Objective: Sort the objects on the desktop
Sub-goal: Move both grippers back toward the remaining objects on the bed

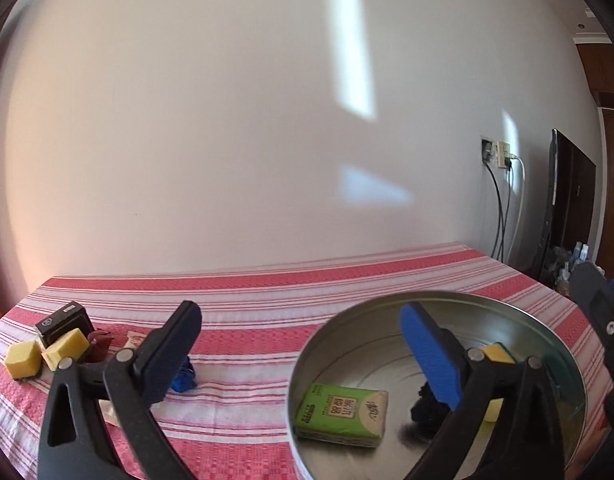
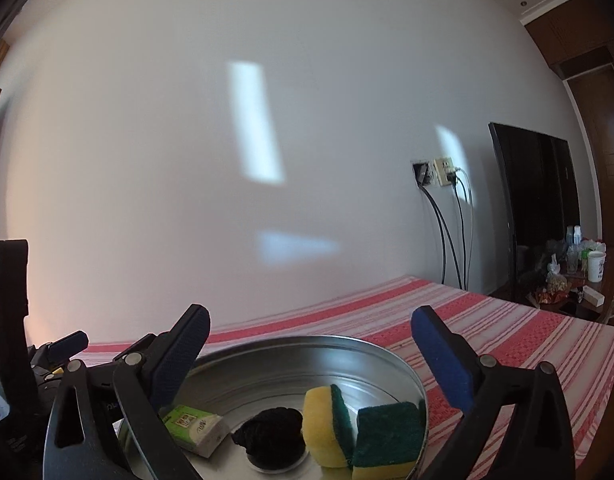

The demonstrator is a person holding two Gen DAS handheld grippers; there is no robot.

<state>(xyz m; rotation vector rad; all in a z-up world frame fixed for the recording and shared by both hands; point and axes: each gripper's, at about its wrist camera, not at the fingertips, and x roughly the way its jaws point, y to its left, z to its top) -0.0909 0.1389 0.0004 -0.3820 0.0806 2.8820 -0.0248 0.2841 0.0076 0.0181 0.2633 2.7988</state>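
Note:
A round metal tray (image 1: 347, 320) (image 2: 403, 364) sits on the red striped tablecloth. In it lie a green tissue pack (image 1: 343, 410) (image 2: 197, 430), a black bundle (image 1: 425, 410) (image 2: 273, 438) and two yellow-green sponges (image 2: 327, 426) (image 2: 389, 438). My left gripper (image 1: 303, 340) is open and empty above the tray's left rim. My right gripper (image 2: 311, 344) is open and empty above the tray. Left on the cloth lie two yellow sponges (image 1: 23, 358) (image 1: 65, 348), a black box (image 1: 63, 322), a dark red item (image 1: 99, 344) and a blue item (image 1: 183, 378).
The table (image 1: 247, 292) stands against a white wall. Wall sockets with cables (image 2: 439, 176) and a dark screen (image 2: 539, 200) are at the right. A cluttered side table (image 2: 567, 280) stands beyond the table's right end.

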